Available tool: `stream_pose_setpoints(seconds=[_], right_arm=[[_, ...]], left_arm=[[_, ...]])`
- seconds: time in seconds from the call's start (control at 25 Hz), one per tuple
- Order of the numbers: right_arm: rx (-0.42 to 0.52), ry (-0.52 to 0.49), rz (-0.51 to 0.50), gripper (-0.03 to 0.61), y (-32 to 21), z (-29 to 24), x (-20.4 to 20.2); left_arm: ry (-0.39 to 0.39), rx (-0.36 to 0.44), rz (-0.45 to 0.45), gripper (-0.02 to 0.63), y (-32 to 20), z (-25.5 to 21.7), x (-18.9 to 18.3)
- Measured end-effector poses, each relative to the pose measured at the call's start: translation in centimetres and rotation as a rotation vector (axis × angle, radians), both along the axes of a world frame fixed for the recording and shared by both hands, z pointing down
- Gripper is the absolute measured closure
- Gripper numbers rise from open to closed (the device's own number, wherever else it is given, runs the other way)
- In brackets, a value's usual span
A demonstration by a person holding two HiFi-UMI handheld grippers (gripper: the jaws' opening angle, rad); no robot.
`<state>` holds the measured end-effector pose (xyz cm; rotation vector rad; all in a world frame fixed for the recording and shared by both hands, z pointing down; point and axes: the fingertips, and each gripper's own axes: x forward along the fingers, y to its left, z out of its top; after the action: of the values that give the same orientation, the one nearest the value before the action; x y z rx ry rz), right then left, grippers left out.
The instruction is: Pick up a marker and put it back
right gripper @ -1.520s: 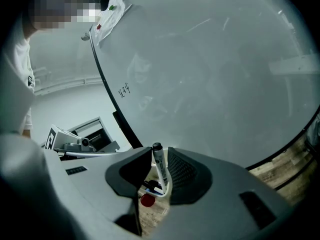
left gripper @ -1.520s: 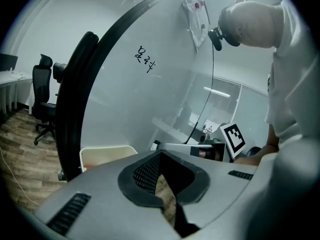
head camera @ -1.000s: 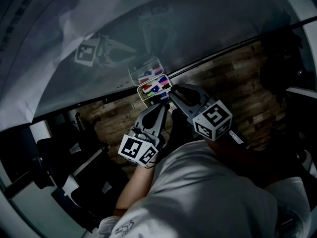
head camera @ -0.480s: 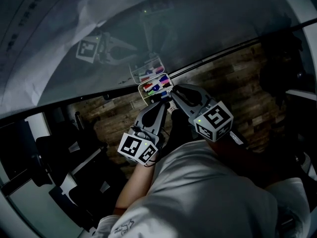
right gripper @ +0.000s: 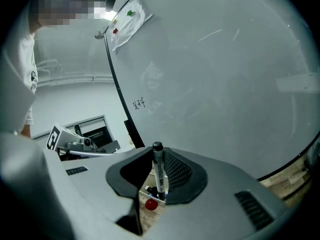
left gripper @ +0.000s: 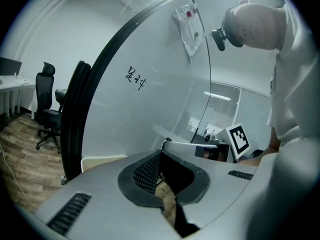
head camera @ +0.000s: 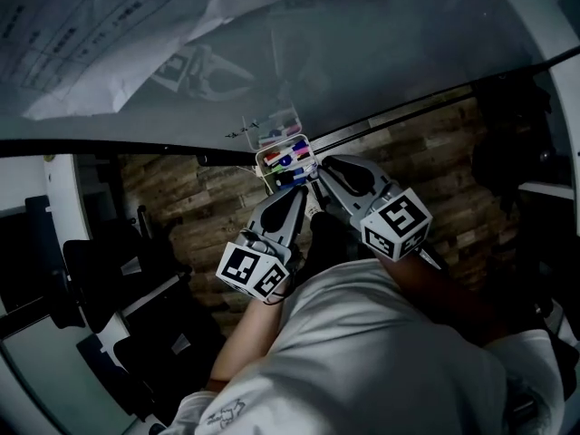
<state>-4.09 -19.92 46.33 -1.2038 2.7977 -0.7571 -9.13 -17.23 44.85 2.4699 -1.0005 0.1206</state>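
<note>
Small handwriting (left gripper: 135, 77) on the whiteboard (left gripper: 150, 49) is a scrawl that cannot be read, and the print on the marker (right gripper: 159, 173) barrel is too small to make out. The right tool (right gripper: 157, 156) grips that marker upright between its jaws, its lower end over the marker tray (head camera: 260, 159). In the head view the tray hangs on the board at 12 o'clock of both tools. The left tool (left gripper: 161, 156) has its jaws drawn together with nothing between them. A wood-plank floor (head camera: 426, 143) lies below. A black office chair (left gripper: 47, 104) stands at 9 o'clock in the left gripper view, and a plastic pouch (right gripper: 127, 16) hangs at 11 o'clock in the right gripper view
</note>
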Motion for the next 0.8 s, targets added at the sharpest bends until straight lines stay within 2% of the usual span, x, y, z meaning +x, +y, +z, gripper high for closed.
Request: stream_pose_setpoints(seconds=[0.8], right_arm=[[0.150, -0.007, -0.008, 0.500, 3.3, -6.8, 5.2]], left_arm=[[0.022, 0.148, -0.055, 0.609, 3.6, -5.7, 2.6]])
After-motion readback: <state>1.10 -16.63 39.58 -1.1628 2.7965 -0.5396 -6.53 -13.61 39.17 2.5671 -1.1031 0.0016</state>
